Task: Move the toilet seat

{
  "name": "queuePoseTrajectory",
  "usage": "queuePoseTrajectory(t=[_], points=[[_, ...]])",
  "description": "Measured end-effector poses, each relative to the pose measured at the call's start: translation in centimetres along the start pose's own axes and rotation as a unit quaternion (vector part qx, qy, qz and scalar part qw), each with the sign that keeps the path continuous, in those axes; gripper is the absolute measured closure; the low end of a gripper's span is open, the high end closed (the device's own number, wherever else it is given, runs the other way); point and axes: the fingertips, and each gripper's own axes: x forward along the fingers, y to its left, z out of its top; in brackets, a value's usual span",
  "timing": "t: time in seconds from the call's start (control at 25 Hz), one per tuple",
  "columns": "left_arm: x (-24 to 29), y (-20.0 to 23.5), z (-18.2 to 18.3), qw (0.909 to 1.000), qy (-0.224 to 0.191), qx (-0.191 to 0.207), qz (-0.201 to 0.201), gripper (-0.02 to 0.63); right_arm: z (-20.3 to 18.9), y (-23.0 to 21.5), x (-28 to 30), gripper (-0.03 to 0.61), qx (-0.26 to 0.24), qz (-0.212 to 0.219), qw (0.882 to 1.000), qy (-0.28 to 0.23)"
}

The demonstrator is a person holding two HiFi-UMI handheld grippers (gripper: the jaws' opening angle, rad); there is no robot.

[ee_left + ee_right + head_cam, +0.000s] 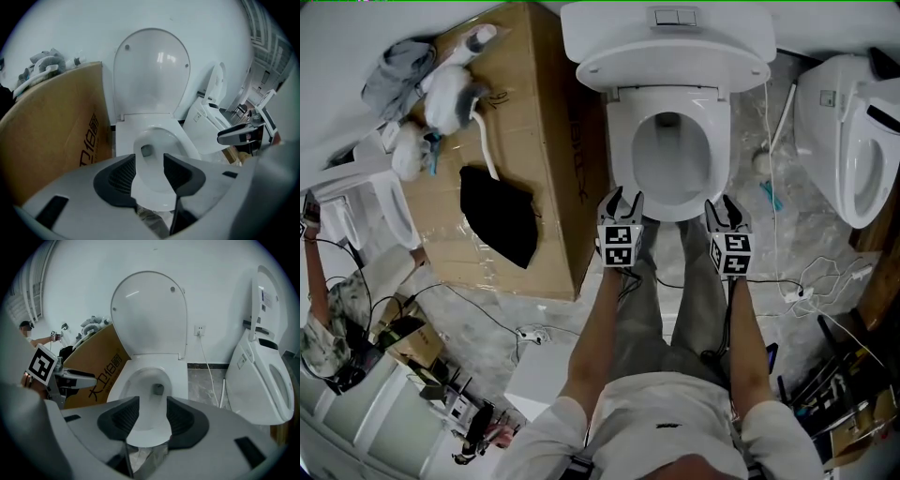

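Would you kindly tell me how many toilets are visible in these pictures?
2. One toilet stands straight ahead of the person, lid raised; the other toilet is to its right. A white fixture at the head view's left edge might be a third; I cannot tell.

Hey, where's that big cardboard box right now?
In the head view the cardboard box lies on the floor at the left, close alongside the toilet, and it runs back to the white wall.
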Motion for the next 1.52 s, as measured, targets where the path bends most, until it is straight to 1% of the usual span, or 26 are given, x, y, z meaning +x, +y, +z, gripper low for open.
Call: queuePoseTrajectory(t=[0.16, 0.24, 0.52, 0.64, 0.8, 0.88, 1.2, 1.32, 1.52], points=[[1.6, 0.9, -1.9, 0.9997, 0.019, -0.016, 0.004, 0.409, -1.3, -0.6, 1.5, 0.399, 0.025, -0.002, 1.000, 0.006], [2.6, 1.3, -2.8, 0.9994, 0.027, -0.022, 0.006, 0.399, -1.8, -0.8, 2.3, 0.394, 0.029, -0.005, 1.000, 0.008], [4.7, 2.4, -5.7, 0.9983, 0.052, -0.026, 0.010, 0.374, -4.6, -1.2, 4.7, 0.366, 0.051, -0.018, 0.998, 0.027], [5.5, 2.6, -7.2, 0.9969, 0.066, -0.042, 0.008, 0.362, -5.6, -1.6, 5.5, 0.354, 0.061, -0.025, 0.997, 0.029], [6.6, 2.9, -9.4, 0.9942, 0.084, -0.066, 0.009, 0.346, -7.2, -2.5, 6.4, 0.333, 0.106, -0.036, 0.993, 0.024], [6.9, 3.0, -10.2, 0.9934, 0.090, -0.070, 0.011, 0.339, -8.1, -2.7, 6.8, 0.322, 0.110, -0.041, 0.993, 0.029], [8.2, 3.4, -12.1, 0.9921, 0.100, -0.076, 0.003, 0.324, -10.2, -3.2, 8.2, 0.285, 0.130, -0.053, 0.990, 0.032], [8.7, 3.2, -12.6, 0.9909, 0.105, -0.084, -0.010, 0.312, -11.0, -3.3, 8.9, 0.266, 0.143, -0.056, 0.988, 0.034], [9.5, 2.9, -13.7, 0.9891, 0.113, -0.093, -0.018, 0.288, -12.6, -3.9, 9.7, 0.241, 0.172, -0.065, 0.982, 0.043]])
